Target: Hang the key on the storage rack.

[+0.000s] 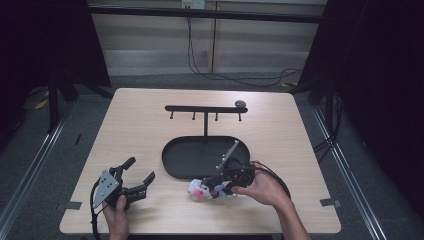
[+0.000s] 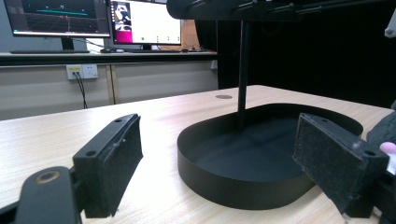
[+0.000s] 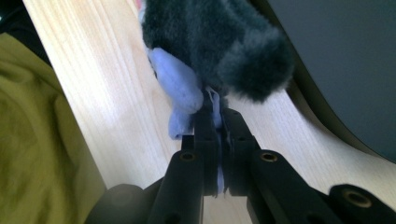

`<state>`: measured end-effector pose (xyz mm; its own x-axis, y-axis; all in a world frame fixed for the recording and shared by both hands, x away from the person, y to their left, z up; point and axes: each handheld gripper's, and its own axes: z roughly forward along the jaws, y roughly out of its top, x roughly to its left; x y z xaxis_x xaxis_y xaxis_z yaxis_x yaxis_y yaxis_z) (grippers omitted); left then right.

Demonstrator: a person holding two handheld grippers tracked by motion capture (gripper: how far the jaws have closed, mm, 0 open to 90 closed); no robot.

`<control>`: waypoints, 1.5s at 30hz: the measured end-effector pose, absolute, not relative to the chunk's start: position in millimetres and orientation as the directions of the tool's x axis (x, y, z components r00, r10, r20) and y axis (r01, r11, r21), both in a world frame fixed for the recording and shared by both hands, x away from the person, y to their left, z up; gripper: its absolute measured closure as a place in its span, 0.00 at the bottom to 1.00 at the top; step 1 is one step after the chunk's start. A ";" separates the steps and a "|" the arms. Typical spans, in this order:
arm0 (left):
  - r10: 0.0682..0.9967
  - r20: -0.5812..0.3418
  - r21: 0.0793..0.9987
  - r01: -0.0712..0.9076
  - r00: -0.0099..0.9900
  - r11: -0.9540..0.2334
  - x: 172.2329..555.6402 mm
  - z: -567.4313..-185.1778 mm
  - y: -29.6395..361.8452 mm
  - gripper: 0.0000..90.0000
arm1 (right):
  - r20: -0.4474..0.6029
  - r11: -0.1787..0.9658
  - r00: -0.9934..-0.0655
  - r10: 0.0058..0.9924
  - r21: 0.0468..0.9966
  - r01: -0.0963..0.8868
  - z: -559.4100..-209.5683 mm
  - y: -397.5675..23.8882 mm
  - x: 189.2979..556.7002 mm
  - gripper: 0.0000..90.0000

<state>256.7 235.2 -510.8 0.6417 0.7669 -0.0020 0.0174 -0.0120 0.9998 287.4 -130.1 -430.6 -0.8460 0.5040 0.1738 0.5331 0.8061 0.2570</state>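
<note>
1. High view: plush toy [image 1: 206, 190] lies lower centre on the table [image 1: 140, 130], just beside the black tray [image 1: 175, 165]; right gripper [image 1: 223, 189] is on it.
2. Left gripper view: left gripper [image 2: 219, 161] has jaws wide apart, empty.
3. Right gripper view: jaws clamped on what looks like a thin pale tag; toy could slip free if lifted.

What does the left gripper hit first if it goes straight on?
Probably the black tray: in the left gripper view its near wall sits dead ahead between the open fingers. The left gripper rests low on the table, so it likely meets the wall, not the stand's post.
</note>
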 end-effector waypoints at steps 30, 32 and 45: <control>0.767 -0.002 1.000 0.018 0.642 -0.012 256.7 -510.8 235.3 0.17 | 0.129 0.900 -0.913 0.386 0.166 0.404 -360.4 -88.3 317.5 0.98; 0.767 -0.002 1.000 0.017 0.642 -0.012 256.6 -510.8 235.3 0.17 | 0.121 0.904 -0.918 0.378 0.167 0.394 -354.7 -86.0 319.7 0.98; 0.766 -0.002 1.000 0.017 0.642 -0.012 256.7 -510.8 235.3 0.17 | 0.105 0.908 -0.929 0.354 0.198 0.368 -328.1 -75.2 335.3 0.98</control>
<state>256.7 235.3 -510.8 0.6424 0.7664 -0.0021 0.0174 -0.0118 0.9998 335.3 -75.2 -328.1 -0.9293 0.3542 0.1047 0.3685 0.9083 0.1982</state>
